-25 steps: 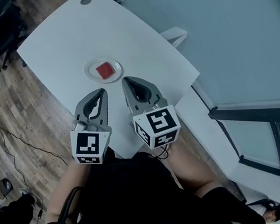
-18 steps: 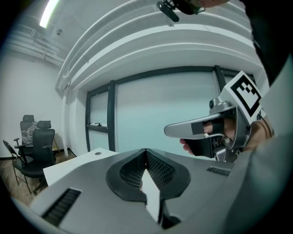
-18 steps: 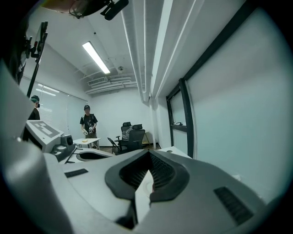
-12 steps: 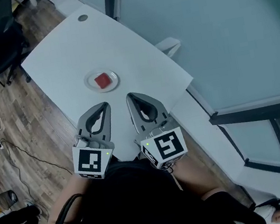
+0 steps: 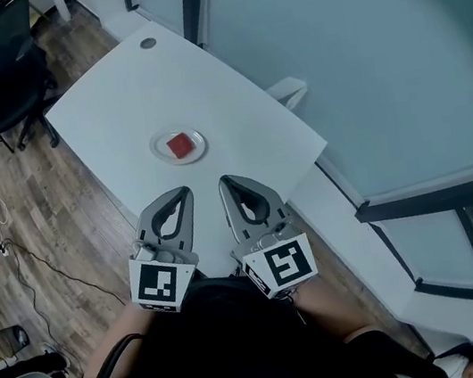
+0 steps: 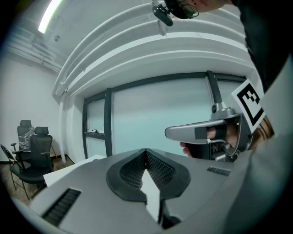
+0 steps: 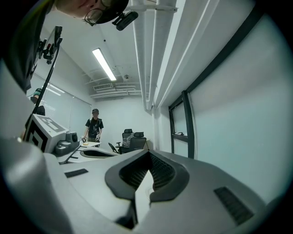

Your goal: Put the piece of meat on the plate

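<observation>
A red piece of meat [image 5: 179, 145] lies on a small round white plate [image 5: 158, 148] near the middle of the white table [image 5: 229, 94] in the head view. My left gripper [image 5: 184, 191] and right gripper [image 5: 224, 180] are held side by side close to the person's body, over the table's near edge and well short of the plate. Both are shut with nothing between their jaws. In the left gripper view the left gripper [image 6: 145, 150] points roughly level at a glass wall, with the right gripper's body [image 6: 206, 133] beside it. The right gripper [image 7: 149, 153] faces the room; the plate is out of both gripper views.
Black office chairs [image 5: 0, 53] stand on the wooden floor left of the table, with cables [image 5: 9, 237] trailing there. A round grommet [image 5: 147, 43] sits at the table's far end. A glass wall [image 5: 356, 45] runs along the right. A person [image 7: 94, 126] stands far off.
Both grippers have pulled back toward the body and risen, so the plate with the meat now looks smaller and farther from their tips. Both stayed shut.
</observation>
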Demonstrator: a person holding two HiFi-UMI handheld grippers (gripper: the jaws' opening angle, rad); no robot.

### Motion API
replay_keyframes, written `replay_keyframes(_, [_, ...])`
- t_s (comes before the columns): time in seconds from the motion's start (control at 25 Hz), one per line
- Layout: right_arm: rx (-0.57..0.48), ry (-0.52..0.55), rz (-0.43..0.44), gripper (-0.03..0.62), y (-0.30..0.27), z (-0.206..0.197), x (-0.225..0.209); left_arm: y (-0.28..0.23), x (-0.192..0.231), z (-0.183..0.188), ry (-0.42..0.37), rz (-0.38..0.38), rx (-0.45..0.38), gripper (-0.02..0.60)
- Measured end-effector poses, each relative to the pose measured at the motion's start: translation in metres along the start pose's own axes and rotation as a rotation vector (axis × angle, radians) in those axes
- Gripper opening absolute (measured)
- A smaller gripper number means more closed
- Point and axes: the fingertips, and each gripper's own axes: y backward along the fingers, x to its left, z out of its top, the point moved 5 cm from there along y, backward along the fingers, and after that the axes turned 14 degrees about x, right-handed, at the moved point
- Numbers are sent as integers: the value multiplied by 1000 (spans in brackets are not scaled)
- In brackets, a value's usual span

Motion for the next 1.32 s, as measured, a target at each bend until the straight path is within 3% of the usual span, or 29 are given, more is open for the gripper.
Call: replay_keyframes(1.32, [4,34,-16,3,-5,2,11,7,0,2,-11,-18,-26,-6])
